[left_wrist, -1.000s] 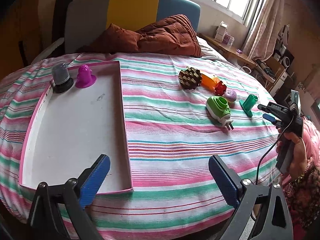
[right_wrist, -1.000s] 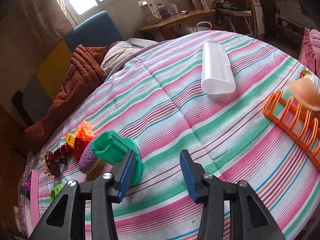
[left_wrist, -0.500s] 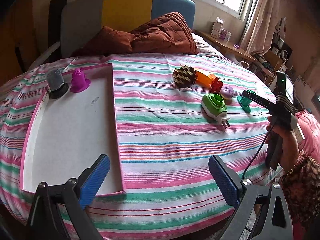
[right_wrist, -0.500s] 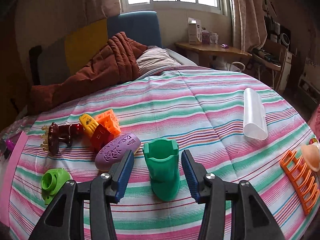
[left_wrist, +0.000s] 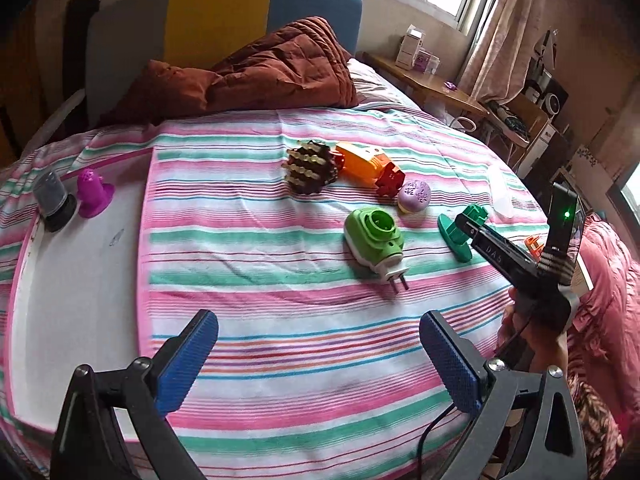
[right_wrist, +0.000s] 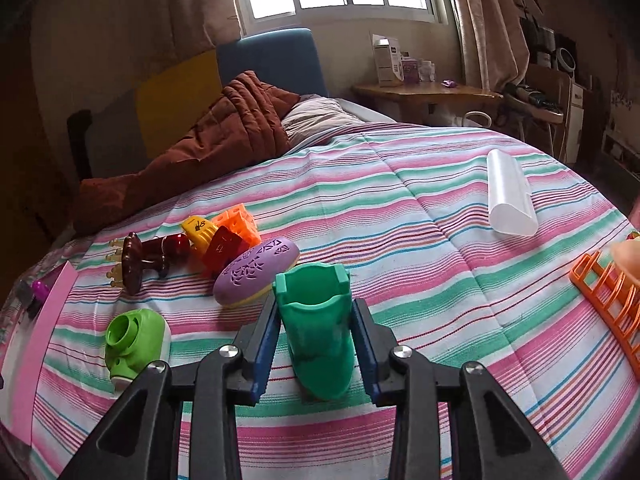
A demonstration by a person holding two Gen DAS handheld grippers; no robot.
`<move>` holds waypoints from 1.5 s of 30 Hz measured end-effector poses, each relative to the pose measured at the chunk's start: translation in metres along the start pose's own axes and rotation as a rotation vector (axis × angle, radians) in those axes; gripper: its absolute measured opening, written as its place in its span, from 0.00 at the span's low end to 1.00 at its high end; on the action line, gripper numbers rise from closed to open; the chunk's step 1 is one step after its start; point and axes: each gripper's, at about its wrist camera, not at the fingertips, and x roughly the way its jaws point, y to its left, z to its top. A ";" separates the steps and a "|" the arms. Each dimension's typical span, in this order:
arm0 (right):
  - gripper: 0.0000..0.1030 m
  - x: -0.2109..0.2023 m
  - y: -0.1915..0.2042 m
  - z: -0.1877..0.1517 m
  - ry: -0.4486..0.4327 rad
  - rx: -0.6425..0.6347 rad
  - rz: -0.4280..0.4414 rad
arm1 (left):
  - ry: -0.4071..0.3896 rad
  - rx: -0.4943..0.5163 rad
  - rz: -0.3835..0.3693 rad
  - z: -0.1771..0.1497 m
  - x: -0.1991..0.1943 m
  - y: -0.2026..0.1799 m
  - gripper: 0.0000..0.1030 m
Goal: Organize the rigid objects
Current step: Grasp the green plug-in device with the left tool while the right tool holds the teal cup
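A dark green holder point(right_wrist: 316, 328) stands on the striped bed, and the closing jaws of my right gripper point(right_wrist: 314, 344) have their blue pads against its two sides. From the left wrist view the right gripper point(left_wrist: 466, 222) reaches in from the right onto that holder point(left_wrist: 456, 240). My left gripper point(left_wrist: 320, 360) hangs open over the bed's near edge with nothing between its pads. A light green plug-in device point(left_wrist: 374, 240), a purple oval point(left_wrist: 415, 196), red and orange blocks and a brown spiky brush point(left_wrist: 310, 172) lie clustered mid-bed. The white pink-rimmed tray point(left_wrist: 80, 280) at the left holds a grey cap point(left_wrist: 52, 200) and a magenta piece point(left_wrist: 94, 196).
A translucent white container point(right_wrist: 510, 196) lies on the bed to the right. An orange rack point(right_wrist: 608, 292) sits at the right edge. A brown quilt point(left_wrist: 260, 76) is heaped at the headboard. A person's hand point(left_wrist: 532, 332) grips the right tool.
The right gripper swung toward the green holder, brought it between its jaws and closed them against it. The left gripper moved right, so the tray now sits further left in its view.
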 end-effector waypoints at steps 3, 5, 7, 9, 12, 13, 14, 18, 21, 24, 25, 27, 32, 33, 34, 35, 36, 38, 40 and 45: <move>0.34 0.000 0.001 -0.001 -0.009 -0.002 -0.017 | 0.016 0.003 0.005 0.013 0.019 -0.016 1.00; 0.34 0.001 -0.002 -0.002 -0.006 0.007 -0.024 | 0.019 0.005 0.018 0.021 0.032 -0.024 1.00; 0.34 0.003 -0.005 -0.003 -0.002 0.024 -0.029 | 0.019 0.019 0.041 0.030 0.046 -0.034 1.00; 0.34 0.004 -0.009 -0.004 0.000 0.041 -0.027 | 0.034 0.036 0.075 0.038 0.062 -0.043 1.00; 0.34 0.003 -0.011 -0.005 -0.004 0.051 -0.030 | 0.044 0.063 0.108 0.048 0.085 -0.054 1.00; 0.34 0.004 -0.010 -0.005 -0.005 0.049 -0.032 | 0.051 0.072 0.126 0.050 0.092 -0.056 1.00; 0.34 0.004 -0.010 -0.005 -0.007 0.047 -0.034 | 0.055 0.081 0.131 0.052 0.099 -0.059 1.00; 0.34 0.003 -0.006 -0.006 -0.010 0.031 -0.052 | 0.040 0.120 0.165 0.056 0.120 -0.065 1.00; 0.34 0.003 -0.006 -0.006 -0.013 0.026 -0.058 | 0.040 0.131 0.178 0.055 0.129 -0.063 0.97; 0.34 0.003 -0.006 -0.007 -0.015 0.025 -0.060 | 0.054 0.137 0.157 0.050 0.136 -0.057 0.77; 0.34 0.003 -0.005 -0.007 -0.016 0.023 -0.063 | 0.067 0.144 0.135 0.048 0.138 -0.055 0.71; 0.34 0.004 -0.004 -0.007 -0.016 0.020 -0.066 | 0.046 0.173 0.124 0.043 0.135 -0.053 0.57; 0.34 0.003 -0.004 -0.007 -0.019 0.016 -0.070 | 0.022 0.217 0.082 0.030 0.123 -0.044 0.51; 0.34 0.003 -0.004 -0.007 -0.019 0.015 -0.072 | 0.017 0.226 0.074 0.028 0.121 -0.043 0.51; 0.34 0.004 -0.004 -0.007 -0.019 0.013 -0.073 | 0.016 0.230 0.067 0.026 0.120 -0.041 0.51; 0.34 0.004 -0.004 -0.007 -0.019 0.010 -0.075 | 0.016 0.231 0.062 0.025 0.118 -0.039 0.51; 0.34 0.004 -0.003 -0.007 -0.020 0.008 -0.077 | 0.017 0.229 0.059 0.024 0.116 -0.037 0.51; 0.34 0.004 -0.003 -0.007 -0.020 0.006 -0.079 | 0.020 0.219 0.047 0.022 0.111 -0.033 0.51; 0.34 0.004 -0.003 -0.007 -0.020 0.007 -0.079 | 0.023 0.205 0.038 0.019 0.106 -0.029 0.51; 0.34 0.005 0.000 -0.007 -0.019 -0.004 -0.091 | 0.014 0.182 0.045 0.010 0.091 -0.020 0.51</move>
